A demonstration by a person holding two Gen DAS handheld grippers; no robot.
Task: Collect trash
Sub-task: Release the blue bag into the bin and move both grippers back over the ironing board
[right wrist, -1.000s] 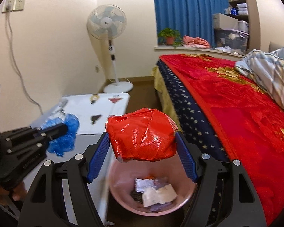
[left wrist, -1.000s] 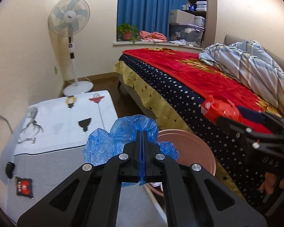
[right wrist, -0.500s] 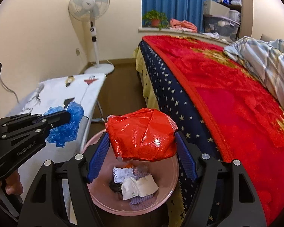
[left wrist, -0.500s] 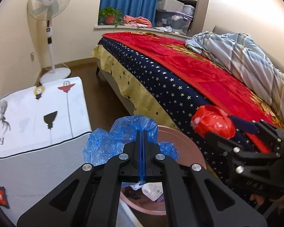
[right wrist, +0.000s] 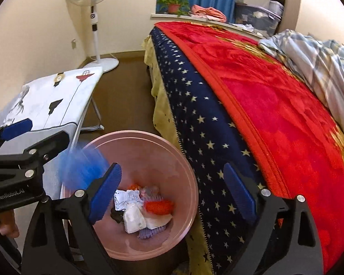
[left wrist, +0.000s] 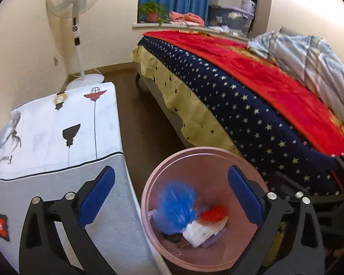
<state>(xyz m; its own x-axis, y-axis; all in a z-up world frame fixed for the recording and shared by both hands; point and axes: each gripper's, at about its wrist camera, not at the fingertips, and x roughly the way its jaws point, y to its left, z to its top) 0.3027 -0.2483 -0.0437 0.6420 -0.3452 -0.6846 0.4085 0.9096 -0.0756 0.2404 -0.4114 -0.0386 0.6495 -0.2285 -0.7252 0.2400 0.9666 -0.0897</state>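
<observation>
A pink round bin (left wrist: 195, 149) (right wrist: 137, 134) stands on the floor between the table and the bed. My left gripper (left wrist: 170, 197) (right wrist: 40, 133) hovers over it, its jaws opening with nothing between the pads. A blue plastic bag (left wrist: 176, 208) (right wrist: 82, 167), blurred, is falling free just under that gripper at the bin's left rim. My right gripper (right wrist: 172, 192) is also above the bin, jaws opening and empty. The red plastic bag (left wrist: 213, 214) (right wrist: 159, 207) lies inside the bin on white crumpled paper (right wrist: 133, 217) and other scraps.
A bed with a red blanket (left wrist: 275, 87) and a navy starred cover (right wrist: 206, 119) runs along the right. A folding table under a white printed cloth (left wrist: 57, 126) stands left of the bin. A standing fan (left wrist: 74, 0) is by the far wall. A hand (right wrist: 4, 226) holds the left gripper.
Both grippers sank toward the bin and opened. The blue bag left the left gripper and is dropping. The red bag fell from the right gripper into the bin.
</observation>
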